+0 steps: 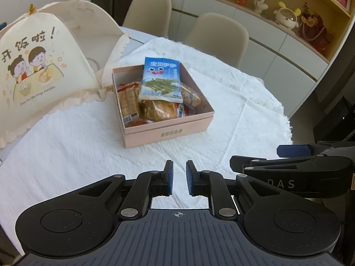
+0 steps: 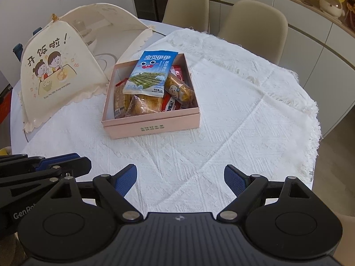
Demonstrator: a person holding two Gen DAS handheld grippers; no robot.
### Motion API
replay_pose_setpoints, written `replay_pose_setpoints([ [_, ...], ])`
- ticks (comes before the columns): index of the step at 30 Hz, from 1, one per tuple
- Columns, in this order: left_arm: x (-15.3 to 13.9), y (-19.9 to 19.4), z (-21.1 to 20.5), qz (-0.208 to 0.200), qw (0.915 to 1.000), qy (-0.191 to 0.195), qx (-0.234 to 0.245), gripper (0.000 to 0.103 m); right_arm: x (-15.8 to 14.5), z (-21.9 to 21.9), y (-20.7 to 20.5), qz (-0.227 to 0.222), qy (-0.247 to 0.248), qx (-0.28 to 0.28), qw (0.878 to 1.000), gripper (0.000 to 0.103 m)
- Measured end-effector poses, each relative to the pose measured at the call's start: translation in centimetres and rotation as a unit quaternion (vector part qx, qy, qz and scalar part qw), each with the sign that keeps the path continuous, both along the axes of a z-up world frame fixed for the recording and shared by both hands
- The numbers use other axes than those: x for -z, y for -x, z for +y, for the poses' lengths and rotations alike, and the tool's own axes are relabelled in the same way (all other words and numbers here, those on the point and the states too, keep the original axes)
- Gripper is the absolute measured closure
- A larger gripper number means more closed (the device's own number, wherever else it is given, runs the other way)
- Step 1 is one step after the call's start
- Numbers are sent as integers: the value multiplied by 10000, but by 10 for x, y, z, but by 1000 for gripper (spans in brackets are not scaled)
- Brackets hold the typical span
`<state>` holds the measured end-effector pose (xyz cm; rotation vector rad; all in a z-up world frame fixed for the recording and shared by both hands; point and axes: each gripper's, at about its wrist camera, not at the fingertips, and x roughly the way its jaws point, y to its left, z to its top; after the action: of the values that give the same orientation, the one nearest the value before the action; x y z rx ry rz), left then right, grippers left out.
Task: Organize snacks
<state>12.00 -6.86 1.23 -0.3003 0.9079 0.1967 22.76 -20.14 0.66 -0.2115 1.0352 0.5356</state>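
Note:
A pink box (image 1: 166, 130) (image 2: 153, 128) sits on the white tablecloth and holds several snack packs. A blue seaweed snack packet (image 1: 160, 79) (image 2: 149, 74) lies on top, leaning on the box's far rim. Bread packs (image 1: 159, 110) (image 2: 144, 107) and a yellow cake pack (image 2: 179, 89) lie beneath it. My left gripper (image 1: 179, 173) hovers near the table's front, its jaws nearly together with a narrow gap and nothing between them. My right gripper (image 2: 180, 178) is wide open and empty, well short of the box.
A cream fabric food cover (image 1: 33, 66) (image 2: 57, 71) with cartoon children stands left of the box. Beige chairs (image 1: 217, 37) (image 2: 255, 24) stand behind the table. The tablecloth's frayed edge (image 2: 310, 119) hangs at the right. A shelf with ornaments (image 1: 288, 15) lines the far wall.

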Motion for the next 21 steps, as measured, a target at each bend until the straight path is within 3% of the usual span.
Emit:
replay_pose_setpoints([
  [21, 0, 0, -3, -47, 9999, 111, 10, 86, 0, -7, -2, 11, -63, 82, 9999, 16],
])
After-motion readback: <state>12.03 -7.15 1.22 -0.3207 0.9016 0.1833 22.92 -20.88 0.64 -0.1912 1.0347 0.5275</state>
